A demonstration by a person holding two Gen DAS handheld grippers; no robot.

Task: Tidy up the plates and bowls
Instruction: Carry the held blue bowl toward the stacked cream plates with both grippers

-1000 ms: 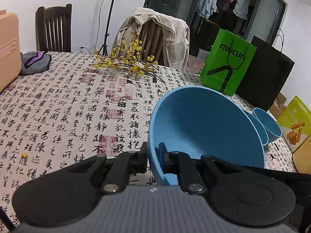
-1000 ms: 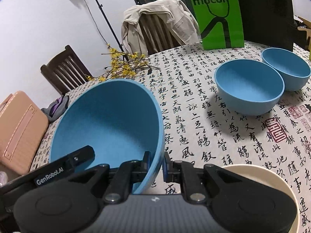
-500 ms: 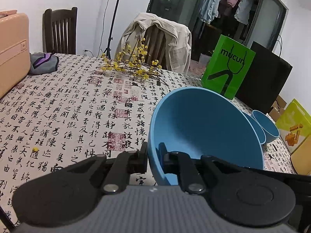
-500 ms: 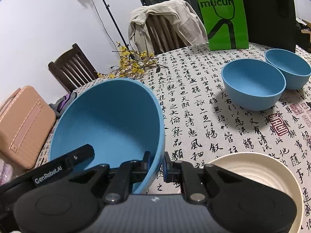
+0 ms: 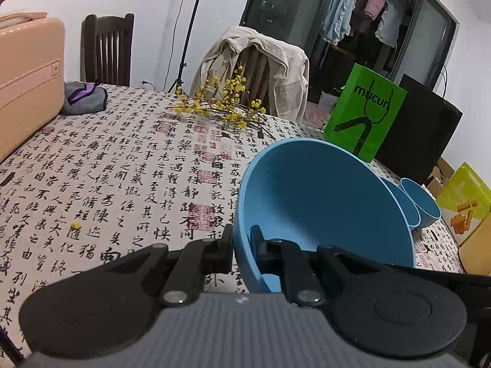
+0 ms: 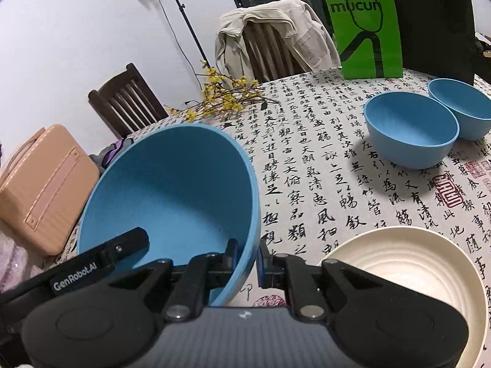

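- The large blue bowl (image 5: 322, 202) is held off the table by both tools at once: the left gripper (image 5: 242, 245) pinches its rim at lower centre of the left wrist view, and the right gripper (image 6: 245, 257) pinches the opposite rim at lower centre of the right wrist view.
- Each pair of jaws is pressed together on the thin bowl wall, one finger inside and one outside; neither has loosened over the last second.
- What has changed: across both views the calligraphy tablecloth (image 5: 122, 168) and the background have slid. The yellow flower sprig (image 5: 221, 107) and the green paper bag (image 5: 365, 116) now sit lower and larger in the left view, and the cream ribbed plate (image 6: 408, 263) has come further into the lower right of the right view.
- The bowl keeps the same place against both grippers, so it is being carried as one piece, tilted with its opening toward the cameras.
- Two smaller blue bowls (image 6: 411, 128) stand upright and touching at the right of the right view, still well apart from the carried bowl.
- My reading: the carry is under way and the bowl is not yet set down. Its destination is unclear from here; the plate or the bowl pair are both candidates.
- The risk is the tilt: a two-point rim pinch could let the bowl swing if either hand lags.
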